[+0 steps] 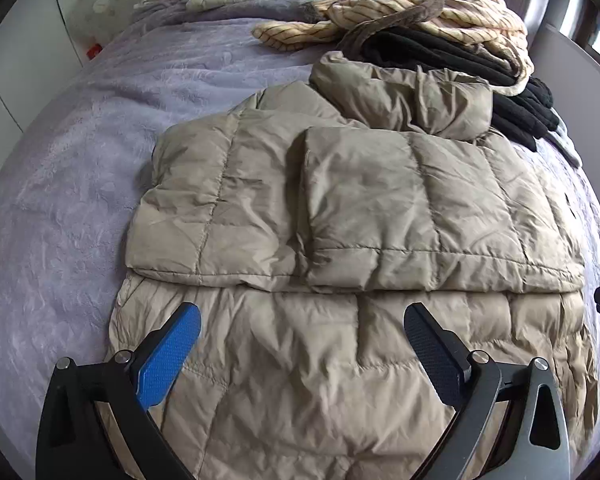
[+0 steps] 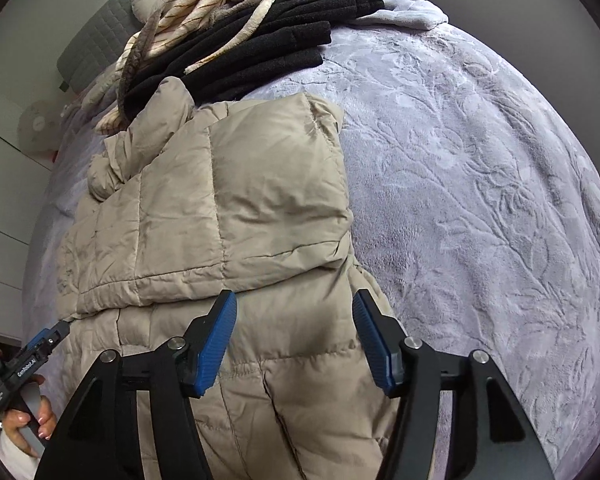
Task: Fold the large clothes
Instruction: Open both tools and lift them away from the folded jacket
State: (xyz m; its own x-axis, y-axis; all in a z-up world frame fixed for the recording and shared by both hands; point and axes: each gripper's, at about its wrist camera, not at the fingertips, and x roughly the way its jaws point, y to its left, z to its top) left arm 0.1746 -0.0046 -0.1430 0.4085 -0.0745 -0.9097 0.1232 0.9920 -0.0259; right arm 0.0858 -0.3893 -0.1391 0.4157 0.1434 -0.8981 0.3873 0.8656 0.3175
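While the beige puffer jacket (image 1: pixel 340 240) lies flat on the lavender bed cover (image 1: pixel 80 180), its long axis runs from 6 o'clock up to 12 in the left wrist view, hood (image 1: pixel 404 96) pointing toward 12. Both sleeves are folded across the chest, side by side. Above the hem, the left gripper (image 1: pixel 302 320) hovers with jaws wide apart, gripping nothing. At the jacket's 3 o'clock edge, the right gripper (image 2: pixel 294 312) also has its jaws apart, empty. Beyond the hood, at 1 o'clock, sits a pile of black clothes (image 1: pixel 480 68) under a striped cream garment (image 1: pixel 400 8).
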